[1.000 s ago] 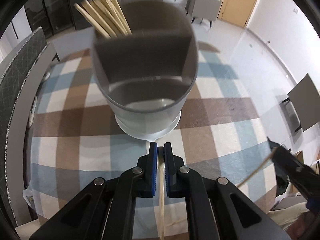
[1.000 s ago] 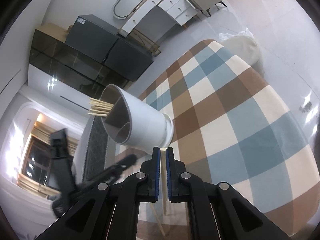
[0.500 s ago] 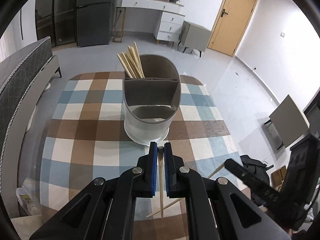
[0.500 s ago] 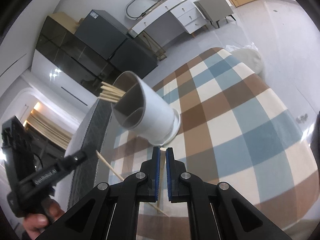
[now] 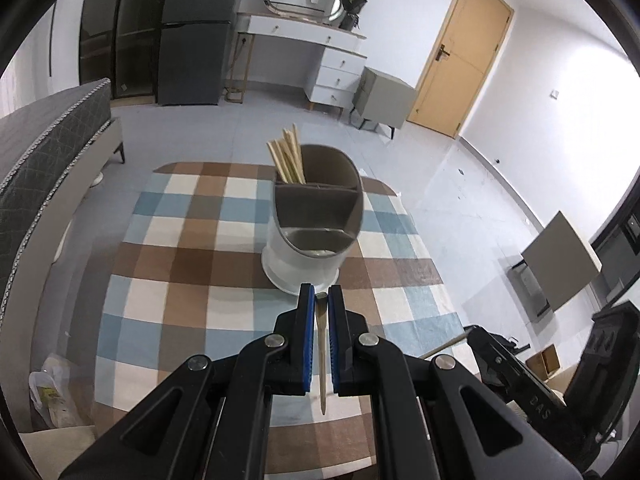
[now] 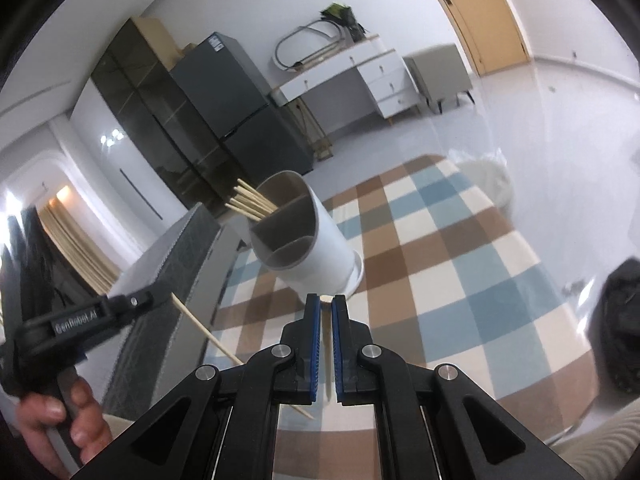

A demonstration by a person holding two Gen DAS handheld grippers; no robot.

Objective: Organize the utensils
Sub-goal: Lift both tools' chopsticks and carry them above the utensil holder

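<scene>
A white utensil holder (image 5: 304, 264) with grey inner compartments stands on the checked tablecloth (image 5: 180, 260). Several wooden chopsticks (image 5: 287, 158) lean in its back compartment. My left gripper (image 5: 319, 294) hovers short of the holder, shut on a single chopstick (image 5: 321, 344) that hangs down between its pads. In the right wrist view the holder (image 6: 320, 248) appears tilted, and my right gripper (image 6: 326, 300) is shut on another chopstick (image 6: 327, 344). The left gripper (image 6: 158, 300) shows there at the left with its chopstick (image 6: 204, 330) slanting down. The right gripper (image 5: 474, 334) sits at the lower right of the left wrist view.
A grey quilted sofa (image 5: 48, 152) runs along the table's left side. One plastic bag (image 5: 52, 392) lies on the floor near the front left, and a white bag (image 6: 488, 176) lies beyond the far edge. A hand (image 6: 60, 412) grips the left handle.
Both grippers have drawn back and up from the holder, which now looks smaller and farther off. Each still clamps its chopstick.
</scene>
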